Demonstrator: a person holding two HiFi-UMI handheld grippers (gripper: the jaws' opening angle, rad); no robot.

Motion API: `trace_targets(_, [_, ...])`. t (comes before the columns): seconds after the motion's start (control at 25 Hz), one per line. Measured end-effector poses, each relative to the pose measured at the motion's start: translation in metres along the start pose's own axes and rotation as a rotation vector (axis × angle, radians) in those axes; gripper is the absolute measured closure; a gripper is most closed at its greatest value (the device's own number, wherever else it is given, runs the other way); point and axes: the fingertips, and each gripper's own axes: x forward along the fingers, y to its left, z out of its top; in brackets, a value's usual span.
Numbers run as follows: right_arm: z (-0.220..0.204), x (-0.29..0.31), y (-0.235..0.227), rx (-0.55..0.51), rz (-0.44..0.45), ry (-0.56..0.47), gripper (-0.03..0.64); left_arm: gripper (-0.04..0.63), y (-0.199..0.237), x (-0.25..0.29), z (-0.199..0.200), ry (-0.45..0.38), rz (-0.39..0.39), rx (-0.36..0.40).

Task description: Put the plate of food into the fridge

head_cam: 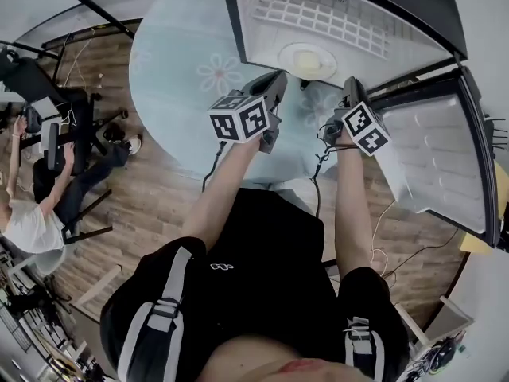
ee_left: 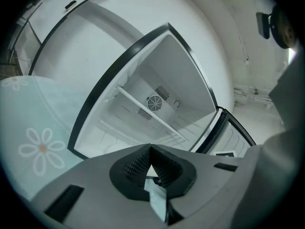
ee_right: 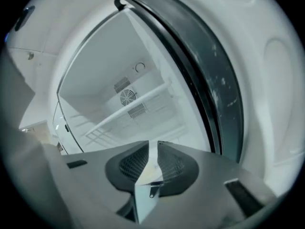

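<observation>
Left claw (ee_left: 151,148) shut, right claw (ee_right: 153,144) slightly apart (both empty), plate of food (head_cam: 306,60) just ahead inside open fridge (head_cam: 382,30)

the plate (head_cam: 308,60) sits in the fridge (head_cam: 256,30), seemingly on its floor; door (head_cam: 437,157) to the right, table (head_cam: 171,62) left.

Smooth white plastic fridge (head_cam: 258,30) lining, white wire shelf (head_cam: 318,10) inside, matt brown wood-plank floor (head_cam: 159,205)

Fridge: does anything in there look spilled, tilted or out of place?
Nothing stands out. The plate sits flat inside the fridge, no spill shows, and the door is swung wide open.
</observation>
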Motion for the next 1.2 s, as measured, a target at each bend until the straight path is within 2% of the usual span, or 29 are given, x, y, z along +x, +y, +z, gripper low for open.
trace_targets(0.08, [0.007,-0.018,0.011,-0.02,0.039,-0.041,0.591,0.594,-0.016,-0.009,-0.002,-0.023,-0.005,0.033])
trace_targets(0.16, [0.013,-0.036,0.021,-0.028,0.065,-0.064,0.611,0.594,-0.035,-0.018,-0.002,-0.06,-0.026,0.065])
trace_targets(0.28, [0.025,-0.059,0.044,-0.042,0.116,-0.088,0.611,0.594,-0.064,-0.032,0.01,-0.15,-0.103,0.091])
trace_targets(0.4, [0.035,-0.083,0.081,-0.127,0.24,-0.117,0.612,0.594,-0.088,-0.045,0.021,-0.221,-0.137,0.143])
trace_targets(0.48, [0.041,-0.102,0.105,-0.216,0.323,-0.144,0.612,0.594,-0.102,-0.053,0.022,-0.245,-0.126,0.213])
trace_targets(0.6, [0.051,-0.129,0.126,-0.341,0.366,-0.188,0.612,0.594,-0.12,-0.069,0.025,-0.292,-0.083,0.311])
trace_targets(0.72, [0.056,-0.154,0.14,-0.401,0.41,-0.232,0.612,0.594,-0.128,-0.081,0.022,-0.316,-0.005,0.377])
trace_targets(0.8, [0.051,-0.167,0.146,-0.426,0.441,-0.234,0.613,0.594,-0.128,-0.088,0.015,-0.304,0.036,0.365])
trace_targets(0.92, [0.043,-0.176,0.145,-0.474,0.444,-0.216,0.613,0.594,-0.136,-0.093,0.007,-0.308,0.047,0.343])
trace_targets(1.2, [0.031,-0.188,0.141,-0.505,0.453,-0.205,0.614,0.594,-0.151,-0.105,-0.01,-0.321,0.053,0.383])
